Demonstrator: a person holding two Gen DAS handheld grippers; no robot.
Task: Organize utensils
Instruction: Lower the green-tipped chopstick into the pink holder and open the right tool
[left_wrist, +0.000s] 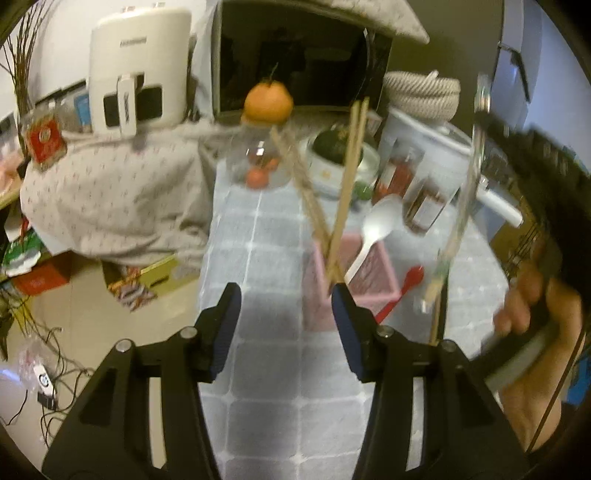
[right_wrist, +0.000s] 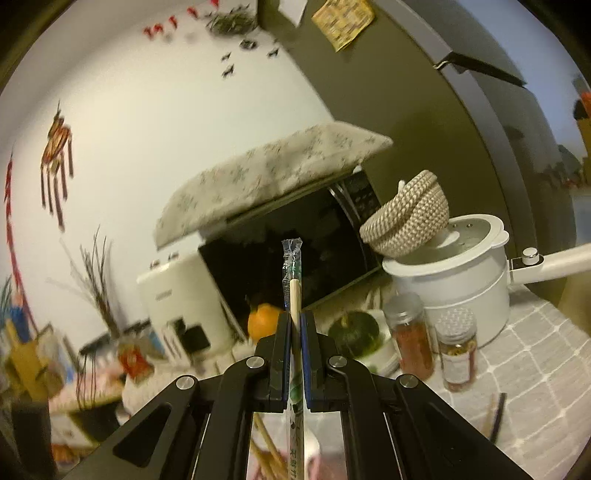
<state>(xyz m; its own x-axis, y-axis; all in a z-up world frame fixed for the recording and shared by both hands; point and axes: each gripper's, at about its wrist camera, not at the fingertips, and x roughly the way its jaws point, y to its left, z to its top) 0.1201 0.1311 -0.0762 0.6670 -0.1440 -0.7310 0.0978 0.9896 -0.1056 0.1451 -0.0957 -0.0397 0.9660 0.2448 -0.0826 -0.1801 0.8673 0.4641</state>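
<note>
Pink plastic holder (left_wrist: 354, 273) stands mid-tabletop in the left wrist view, bare chopsticks (left_wrist: 347, 192) and a white spoon (left_wrist: 380, 225) leaning upward from it, while the left gripper (left_wrist: 286, 314) gapes empty and blur hides detail at right. Only the right wrist view shows the right gripper (right_wrist: 295, 325) clamped on upright wrapped chopsticks (right_wrist: 293, 280), their lower end cut off.

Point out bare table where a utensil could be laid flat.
Bare tablecloth lies in front of the pink holder, under the open left gripper, and left of it toward the table edge. Behind it, glass jar, spice bottles and white pot crowd together.
</note>
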